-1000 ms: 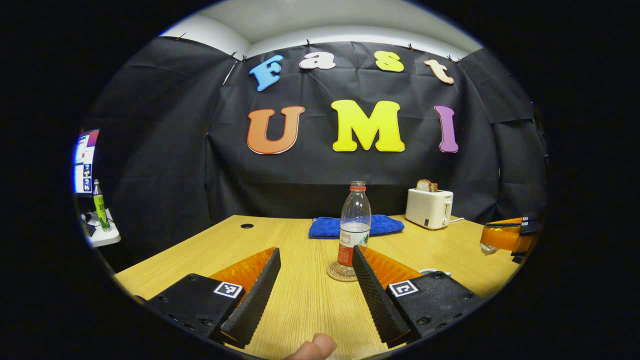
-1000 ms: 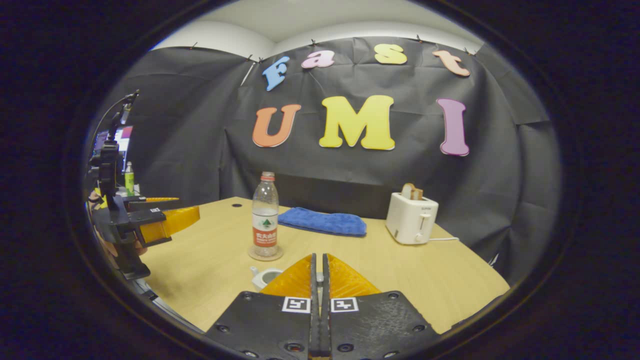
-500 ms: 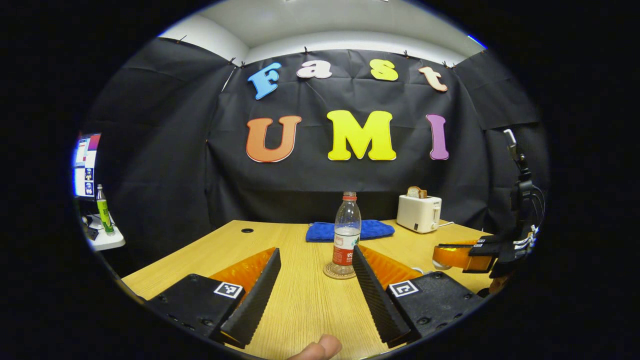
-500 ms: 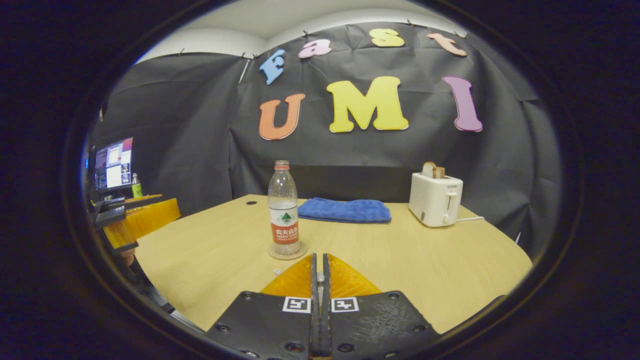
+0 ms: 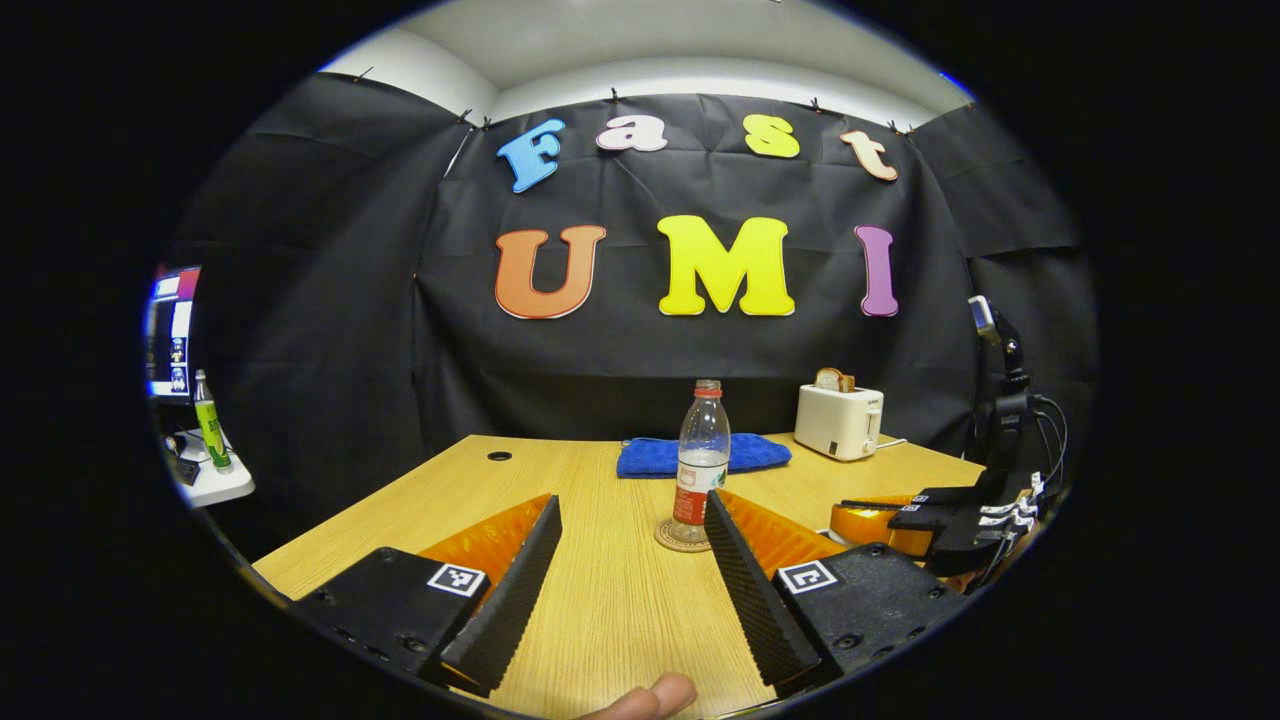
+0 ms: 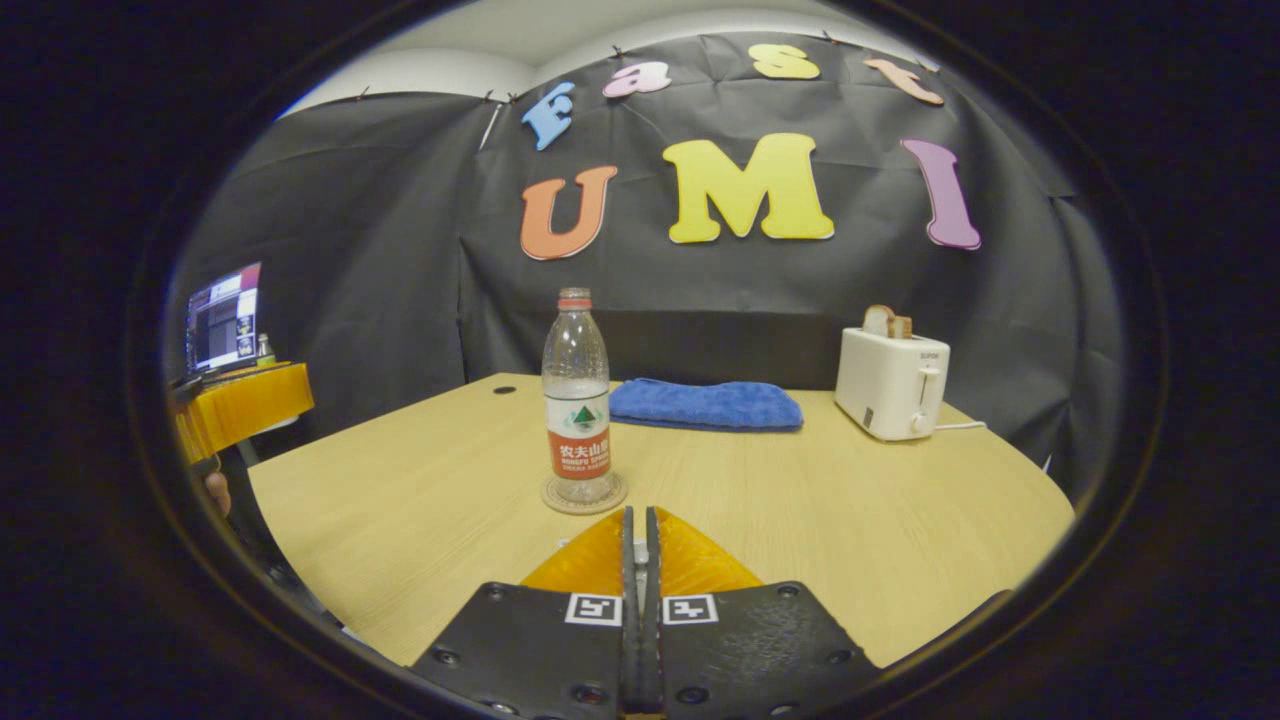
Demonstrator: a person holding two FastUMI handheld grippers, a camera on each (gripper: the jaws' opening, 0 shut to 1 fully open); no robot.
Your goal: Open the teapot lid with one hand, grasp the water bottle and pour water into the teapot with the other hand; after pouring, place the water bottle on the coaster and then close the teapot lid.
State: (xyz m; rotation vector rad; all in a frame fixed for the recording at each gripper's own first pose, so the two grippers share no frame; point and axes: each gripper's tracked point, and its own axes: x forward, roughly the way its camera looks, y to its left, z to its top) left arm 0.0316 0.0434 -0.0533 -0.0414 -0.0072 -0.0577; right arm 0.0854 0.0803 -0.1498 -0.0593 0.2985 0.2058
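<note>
On the table (image 6: 860, 530), water bottle (image 6: 577, 400) (partly filled) tops coaster (image 6: 584, 497).

left tongs (image 5: 630, 510): black screwed bodies, square markers, ribbed inner faces
right tongs (image 6: 639, 520): black bodies with screws, two square markers, cables behind

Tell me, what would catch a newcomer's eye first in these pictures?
Probably the clear water bottle, standing upright on a round coaster mid-table. Behind it lies a folded blue cloth, with a white toaster holding bread to its right. Near the camera, the left gripper gapes open while the right gripper is shut.
</note>
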